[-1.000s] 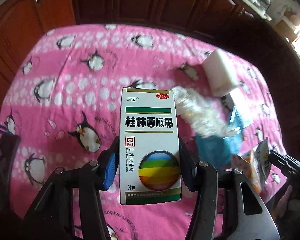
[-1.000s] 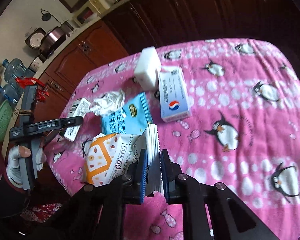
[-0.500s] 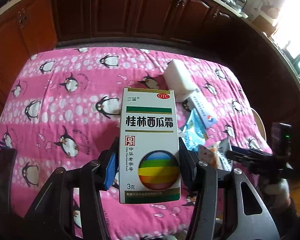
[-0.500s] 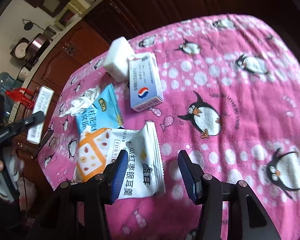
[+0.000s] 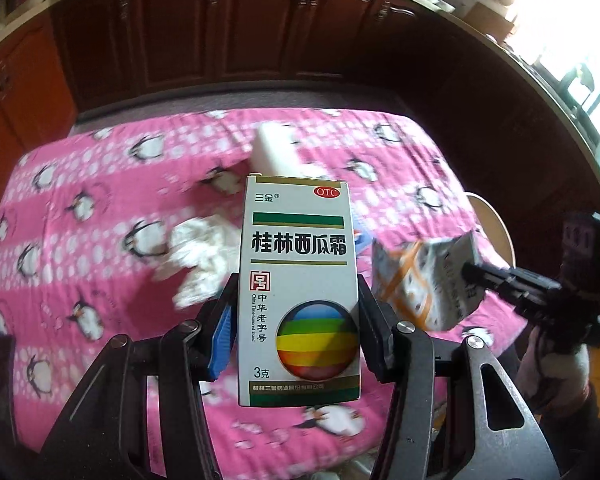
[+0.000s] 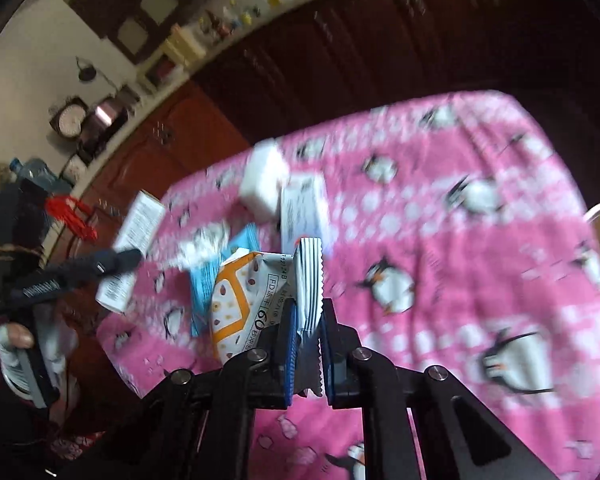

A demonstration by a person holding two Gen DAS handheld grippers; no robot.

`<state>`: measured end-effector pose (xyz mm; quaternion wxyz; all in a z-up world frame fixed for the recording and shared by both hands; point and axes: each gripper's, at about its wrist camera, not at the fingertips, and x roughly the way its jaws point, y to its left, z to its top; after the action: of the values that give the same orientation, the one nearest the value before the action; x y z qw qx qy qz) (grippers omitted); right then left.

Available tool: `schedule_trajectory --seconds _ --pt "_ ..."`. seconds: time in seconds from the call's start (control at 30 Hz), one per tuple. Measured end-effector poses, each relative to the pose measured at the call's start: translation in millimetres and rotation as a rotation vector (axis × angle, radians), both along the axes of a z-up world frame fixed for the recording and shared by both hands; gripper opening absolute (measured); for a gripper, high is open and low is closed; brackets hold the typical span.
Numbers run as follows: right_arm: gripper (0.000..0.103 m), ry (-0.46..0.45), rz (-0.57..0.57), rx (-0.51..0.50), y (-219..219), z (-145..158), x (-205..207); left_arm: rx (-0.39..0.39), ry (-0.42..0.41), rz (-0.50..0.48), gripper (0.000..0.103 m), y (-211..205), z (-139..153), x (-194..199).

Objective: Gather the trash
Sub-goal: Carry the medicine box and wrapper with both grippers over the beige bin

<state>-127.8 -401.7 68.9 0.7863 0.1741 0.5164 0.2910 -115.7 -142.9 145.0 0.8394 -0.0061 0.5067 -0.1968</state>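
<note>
2 grippers [image 5: 296,340] [image 6: 306,352], 1 box [image 5: 298,292], 1 wrapper [image 6: 256,296]

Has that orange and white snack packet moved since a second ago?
Yes. The snack packet, pinched in the right gripper, is lifted off the pink blanket; before, it lay flat beside the blue packet.

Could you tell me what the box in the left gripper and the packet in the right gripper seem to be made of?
The medicine box looks like glossy printed cardboard: flat faces, crisp edges. The snack packet seems thin plastic or foil film: crinkled body, serrated sealed edge.
</note>
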Motion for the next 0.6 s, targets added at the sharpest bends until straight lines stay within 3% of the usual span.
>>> schedule_trajectory --seconds 0.6 --pt "0.01 -0.107 -0.384 -0.151 -168.5 42.6 -3.7 -0.015 -0.027 -0.288 0.051 -182.2 14.6 6.5"
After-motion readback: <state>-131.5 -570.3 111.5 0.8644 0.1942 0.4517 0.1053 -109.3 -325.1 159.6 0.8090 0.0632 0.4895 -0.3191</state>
